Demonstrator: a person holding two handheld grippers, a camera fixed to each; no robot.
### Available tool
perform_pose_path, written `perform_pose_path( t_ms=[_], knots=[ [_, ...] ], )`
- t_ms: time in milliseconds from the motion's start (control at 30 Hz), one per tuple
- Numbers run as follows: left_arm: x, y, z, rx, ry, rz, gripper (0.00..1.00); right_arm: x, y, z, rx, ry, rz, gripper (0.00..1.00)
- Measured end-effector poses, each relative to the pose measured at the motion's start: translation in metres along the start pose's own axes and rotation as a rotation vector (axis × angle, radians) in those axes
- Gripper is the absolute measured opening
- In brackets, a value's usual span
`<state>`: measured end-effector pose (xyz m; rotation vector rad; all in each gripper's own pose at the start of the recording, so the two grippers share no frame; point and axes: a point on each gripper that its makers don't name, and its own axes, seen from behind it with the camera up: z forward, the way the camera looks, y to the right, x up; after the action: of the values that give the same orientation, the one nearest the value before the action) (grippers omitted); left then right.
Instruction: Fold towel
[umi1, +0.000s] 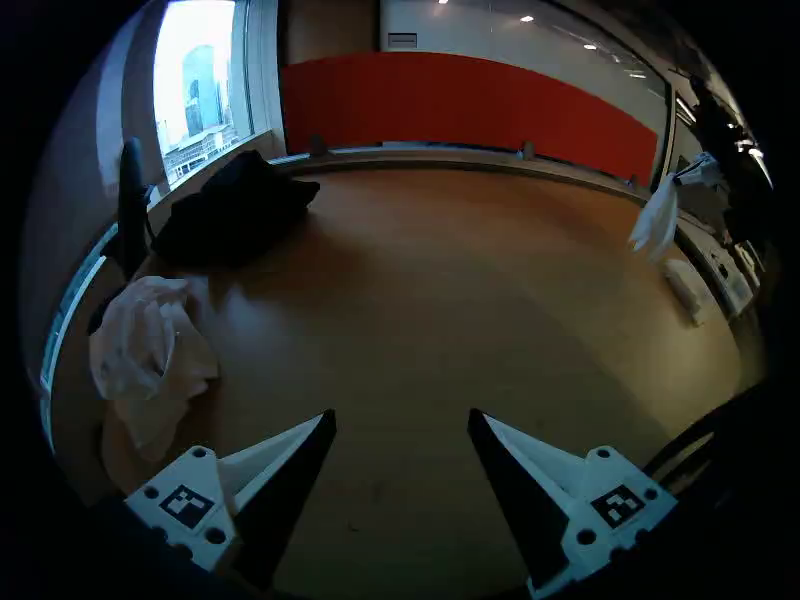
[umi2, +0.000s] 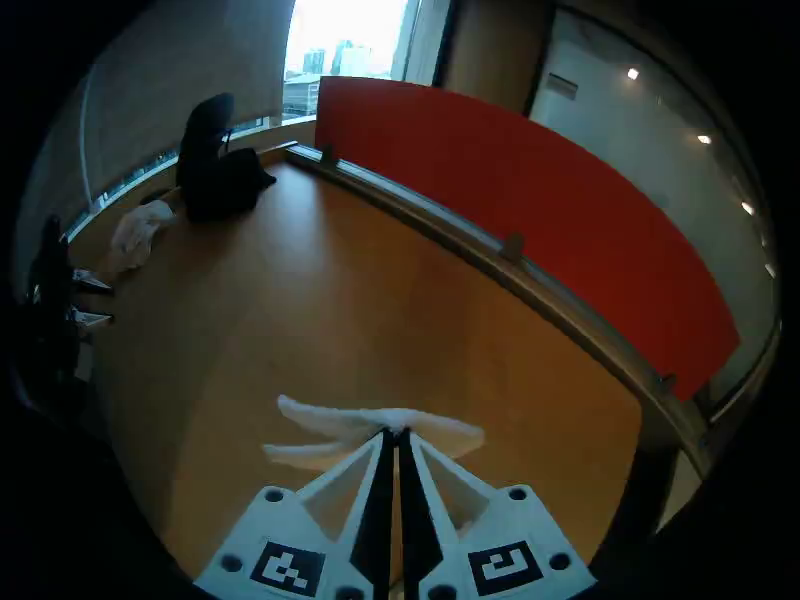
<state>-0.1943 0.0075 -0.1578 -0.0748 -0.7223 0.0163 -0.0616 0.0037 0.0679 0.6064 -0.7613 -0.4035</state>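
Note:
A white towel (umi2: 375, 425) is pinched between the tips of my right gripper (umi2: 392, 435), which is shut on it; the cloth spreads out to both sides above the wooden table (umi2: 330, 300). In the left gripper view the same towel (umi1: 655, 218) hangs limp from the right gripper (umi1: 688, 176) at the far right, off the table. My left gripper (umi1: 400, 425) stands open low over the table with nothing between its fingers. It appears small at the left edge of the right gripper view, left gripper (umi2: 100, 303). A crumpled pale cloth (umi1: 148, 350) lies to its left.
A black bag (umi1: 235, 205) sits at the table's far left corner by the window. A red partition (umi1: 470, 105) runs along the table's back edge. A white object (umi1: 690, 288) lies near the right edge. The crumpled cloth (umi2: 135, 232) and bag (umi2: 215, 165) lie far off.

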Motion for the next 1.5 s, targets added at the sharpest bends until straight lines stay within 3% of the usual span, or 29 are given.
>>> perform_pose_path(
  t_ms=[367, 767, 1200, 1500],
  knots=[
    [0.004, 0.005, 0.000, 0.001, -0.008, 0.013, 0.98, -0.040, 0.059, -0.015, -0.077, -0.051, 0.064, 0.03],
    [0.010, 0.016, 0.002, -0.008, -0.011, 0.031, 0.98, -0.068, 0.099, -0.029, -0.130, -0.094, 0.090, 0.03],
    [0.015, 0.027, 0.005, -0.021, -0.012, 0.049, 0.98, -0.093, 0.112, -0.043, -0.156, -0.111, 0.114, 0.03],
    [0.018, 0.031, 0.003, -0.026, -0.012, 0.061, 0.98, -0.139, 0.118, -0.064, -0.196, -0.137, 0.163, 0.03]
  ],
)
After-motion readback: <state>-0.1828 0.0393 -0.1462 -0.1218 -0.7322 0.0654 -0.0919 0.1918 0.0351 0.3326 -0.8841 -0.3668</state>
